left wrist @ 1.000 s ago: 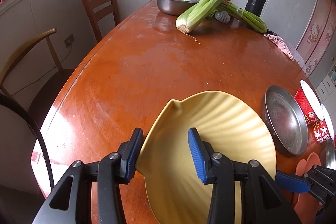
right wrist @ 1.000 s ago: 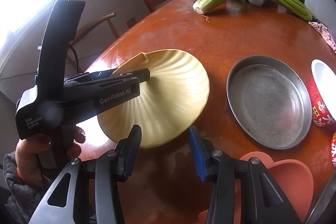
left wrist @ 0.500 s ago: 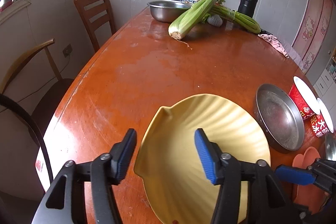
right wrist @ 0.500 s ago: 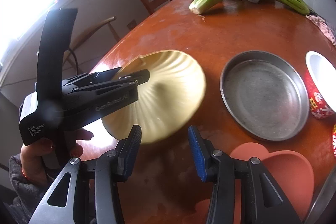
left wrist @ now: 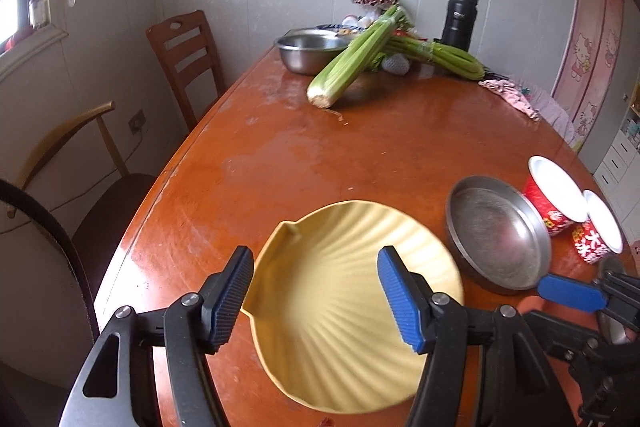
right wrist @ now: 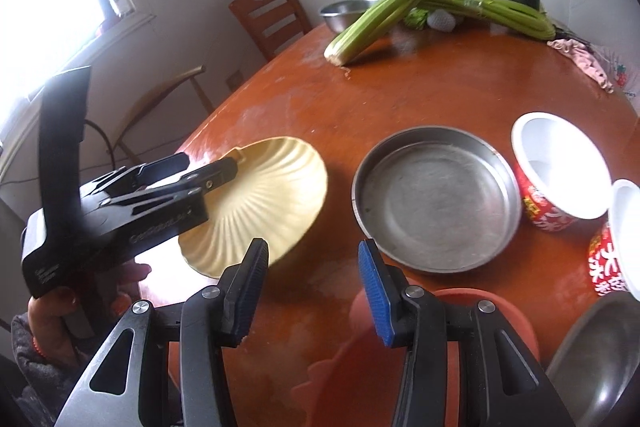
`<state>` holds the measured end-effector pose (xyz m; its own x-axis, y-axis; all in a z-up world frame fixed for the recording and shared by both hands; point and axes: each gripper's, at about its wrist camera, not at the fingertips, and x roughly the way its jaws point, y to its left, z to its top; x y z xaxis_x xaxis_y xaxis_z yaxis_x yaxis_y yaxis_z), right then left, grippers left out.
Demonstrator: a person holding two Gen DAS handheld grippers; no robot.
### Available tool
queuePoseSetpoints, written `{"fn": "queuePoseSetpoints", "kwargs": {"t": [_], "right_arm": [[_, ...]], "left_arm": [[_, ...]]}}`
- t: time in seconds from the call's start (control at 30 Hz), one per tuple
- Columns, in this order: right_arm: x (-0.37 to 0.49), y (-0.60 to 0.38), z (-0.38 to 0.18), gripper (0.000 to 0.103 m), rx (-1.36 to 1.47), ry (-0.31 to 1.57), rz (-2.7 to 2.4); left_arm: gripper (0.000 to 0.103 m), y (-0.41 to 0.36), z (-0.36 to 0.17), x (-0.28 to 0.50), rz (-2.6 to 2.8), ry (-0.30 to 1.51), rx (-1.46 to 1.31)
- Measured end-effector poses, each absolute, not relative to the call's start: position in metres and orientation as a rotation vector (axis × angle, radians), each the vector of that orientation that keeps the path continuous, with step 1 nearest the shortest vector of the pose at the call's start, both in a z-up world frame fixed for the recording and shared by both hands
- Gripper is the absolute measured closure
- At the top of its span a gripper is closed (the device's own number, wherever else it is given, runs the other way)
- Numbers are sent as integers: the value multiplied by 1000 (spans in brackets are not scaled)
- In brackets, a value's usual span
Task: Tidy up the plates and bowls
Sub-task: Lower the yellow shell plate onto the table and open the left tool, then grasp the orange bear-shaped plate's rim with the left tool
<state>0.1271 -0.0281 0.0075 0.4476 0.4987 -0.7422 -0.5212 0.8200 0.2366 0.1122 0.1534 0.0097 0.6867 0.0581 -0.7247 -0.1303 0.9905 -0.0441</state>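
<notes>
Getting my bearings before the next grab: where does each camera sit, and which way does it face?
Left wrist: on the left gripper, looking down and forward at the yellow plate. Its own fingers show. Its jaws have just been opening, and the plate lies below them, not pinched.
Right wrist: on the right gripper, facing the metal pan. Its own fingers, the left gripper and the hand show.
Shared: plate, pan, celery, table.

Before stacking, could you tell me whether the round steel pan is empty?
Empty: the steel pan shows only its bare metal floor in both views.
</notes>
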Motion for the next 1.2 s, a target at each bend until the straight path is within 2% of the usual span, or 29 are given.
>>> {"fn": "queuePoseSetpoints", "kwargs": {"t": [0.7, 1.2], "right_arm": [[113, -98, 28, 50, -24, 829, 564], [108, -124, 13, 50, -118, 851, 575]], "left_arm": [[38, 87, 39, 69, 45, 755, -84], [38, 50, 25, 51, -9, 806, -82]]}}
